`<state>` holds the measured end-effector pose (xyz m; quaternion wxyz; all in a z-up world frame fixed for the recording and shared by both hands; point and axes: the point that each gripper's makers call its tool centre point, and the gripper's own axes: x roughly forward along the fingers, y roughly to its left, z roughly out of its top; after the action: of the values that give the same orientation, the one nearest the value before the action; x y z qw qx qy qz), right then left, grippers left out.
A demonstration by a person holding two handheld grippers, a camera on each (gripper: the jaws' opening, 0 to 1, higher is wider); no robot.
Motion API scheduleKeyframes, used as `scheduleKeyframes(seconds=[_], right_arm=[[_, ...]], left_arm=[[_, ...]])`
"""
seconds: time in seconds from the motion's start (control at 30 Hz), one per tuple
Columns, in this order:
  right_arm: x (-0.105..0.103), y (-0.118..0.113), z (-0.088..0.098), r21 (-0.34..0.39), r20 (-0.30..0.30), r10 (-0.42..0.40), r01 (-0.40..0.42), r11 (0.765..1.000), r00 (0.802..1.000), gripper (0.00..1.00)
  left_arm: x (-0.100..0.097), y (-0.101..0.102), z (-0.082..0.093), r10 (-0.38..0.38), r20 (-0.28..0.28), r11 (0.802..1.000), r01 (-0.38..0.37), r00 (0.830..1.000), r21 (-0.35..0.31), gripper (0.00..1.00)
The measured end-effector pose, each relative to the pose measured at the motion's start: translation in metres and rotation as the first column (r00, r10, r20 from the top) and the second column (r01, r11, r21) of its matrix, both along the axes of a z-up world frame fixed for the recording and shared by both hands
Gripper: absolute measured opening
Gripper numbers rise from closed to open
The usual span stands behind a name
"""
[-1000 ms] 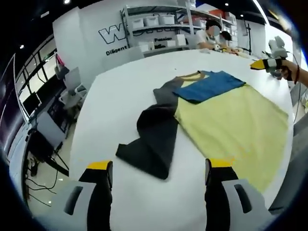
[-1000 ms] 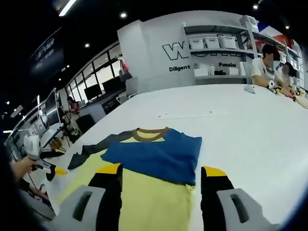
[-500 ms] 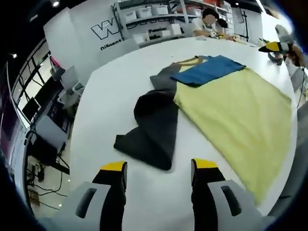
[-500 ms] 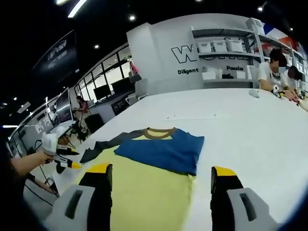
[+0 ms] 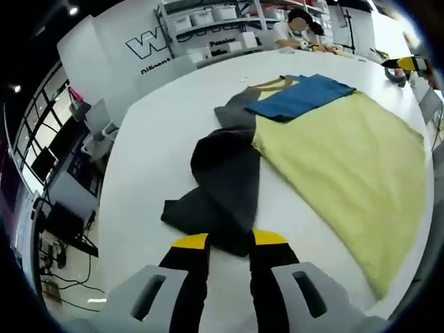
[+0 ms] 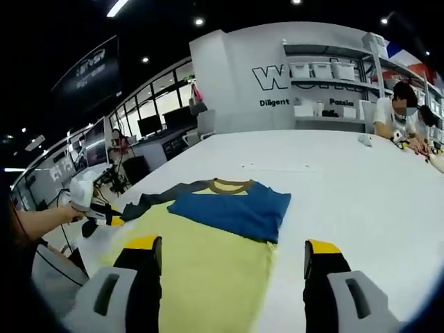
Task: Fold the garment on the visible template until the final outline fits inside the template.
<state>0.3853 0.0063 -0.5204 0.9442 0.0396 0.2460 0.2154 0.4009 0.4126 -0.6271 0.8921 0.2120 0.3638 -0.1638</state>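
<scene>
Left tongs (image 5: pixel 229 241) nearly closed at dark sleeve (image 5: pixel 220 186) edge, right tongs (image 6: pixel 231 247) wide open above yellow shirt (image 6: pixel 201 260).

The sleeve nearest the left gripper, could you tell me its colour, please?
Dark grey sleeve, seen best in the left gripper view.

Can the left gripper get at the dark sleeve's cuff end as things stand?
Probably yes. The left gripper sits right at the cuff end of the dark sleeve, jaws narrowed around its edge, with only bare white table beside it. Whether the cloth is pinched yet, I cannot tell.
</scene>
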Motion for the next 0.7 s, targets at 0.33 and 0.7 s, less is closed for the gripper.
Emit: scheduleKeyframes(seconds=[0.33, 0.7], right_arm=[[-0.005, -0.001, 0.000, -0.001, -0.009, 0.000, 0.000, 1.000, 1.000, 0.81], [-0.011, -0.005, 0.000, -0.001, -0.023, 0.001, -0.001, 1.000, 1.000, 0.80]], left_arm=[[0.025, 0.009, 0.038, 0.049, 0.133, 0.997, -0.056, 0.990, 0.050, 0.01], [0.069, -0.004, 0.069, 0.192, 0.223, 0.981, -0.191, 0.956, -0.026, 0.01]])
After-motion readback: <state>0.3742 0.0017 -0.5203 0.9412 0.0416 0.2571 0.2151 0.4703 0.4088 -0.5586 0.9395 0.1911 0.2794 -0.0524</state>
